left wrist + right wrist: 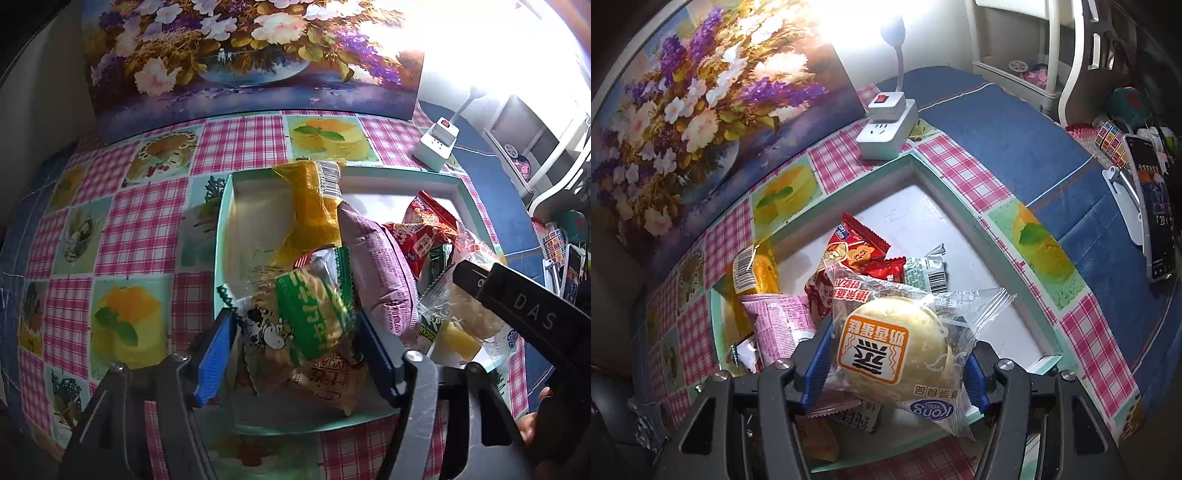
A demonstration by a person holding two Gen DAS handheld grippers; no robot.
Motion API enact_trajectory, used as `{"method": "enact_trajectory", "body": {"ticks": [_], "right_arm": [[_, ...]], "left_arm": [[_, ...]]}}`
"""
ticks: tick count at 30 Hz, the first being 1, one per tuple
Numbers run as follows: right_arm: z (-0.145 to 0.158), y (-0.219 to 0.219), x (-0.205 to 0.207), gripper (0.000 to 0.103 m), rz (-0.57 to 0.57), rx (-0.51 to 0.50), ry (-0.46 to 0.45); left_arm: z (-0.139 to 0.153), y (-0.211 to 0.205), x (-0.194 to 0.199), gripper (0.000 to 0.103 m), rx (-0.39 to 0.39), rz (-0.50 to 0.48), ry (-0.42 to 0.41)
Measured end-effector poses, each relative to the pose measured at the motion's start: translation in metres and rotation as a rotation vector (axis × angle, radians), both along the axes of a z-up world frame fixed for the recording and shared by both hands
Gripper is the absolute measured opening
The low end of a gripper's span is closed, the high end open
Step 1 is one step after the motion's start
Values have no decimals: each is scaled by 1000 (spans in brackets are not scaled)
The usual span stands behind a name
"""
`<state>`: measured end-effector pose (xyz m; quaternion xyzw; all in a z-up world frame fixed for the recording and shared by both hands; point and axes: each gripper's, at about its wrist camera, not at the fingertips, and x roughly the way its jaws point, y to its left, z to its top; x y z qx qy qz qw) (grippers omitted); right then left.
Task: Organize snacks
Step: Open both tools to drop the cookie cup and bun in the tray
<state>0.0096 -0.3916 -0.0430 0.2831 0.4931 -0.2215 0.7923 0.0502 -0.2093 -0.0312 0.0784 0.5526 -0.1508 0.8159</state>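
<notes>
Checkered tablecloth (147,221); left gripper (291,354) loosely straddles upright green wafer packet (314,314); right gripper (897,365) clamps round cake packet (897,350).

The flower painting (240,55) is cut off by the frame's twelve o'clock edge. Glare at one o'clock washes out the lamp (892,29). The bun packet (897,350) hides the snacks beneath it. The phone (1156,221) screen is too small to read.

Behind the table you see 1 flower painting (236,55) leaning upright on the pink checked tablecloth (140,229). Near its corner stands 1 white power strip (886,136) with a small lamp (894,33). At the far right, 1 phone (1156,214) rests on a stand.
</notes>
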Motion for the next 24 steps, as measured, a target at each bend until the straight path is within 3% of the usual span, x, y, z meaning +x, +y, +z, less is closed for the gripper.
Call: {"method": "enact_trajectory", "body": {"ticks": [8, 10, 14, 17, 19, 24], "right_arm": [[-3, 0, 0, 69, -4, 6, 14], [-5, -1, 1, 77, -2, 17, 12], [-5, 2, 2, 85, 7, 21, 4], [-3, 3, 2, 94, 12, 16, -10], [0, 3, 2, 102, 13, 3, -19], [12, 8, -1, 103, 23, -60, -57]], "left_arm": [[1, 3, 1, 76, -3, 4, 5], [2, 6, 2, 78, -14, 13, 6], [5, 11, 3, 79, -31, 36, 5], [7, 14, 4, 90, -36, 43, -2], [10, 18, 4, 91, -37, 59, -15], [14, 32, 6, 92, -4, 113, -48]]}}
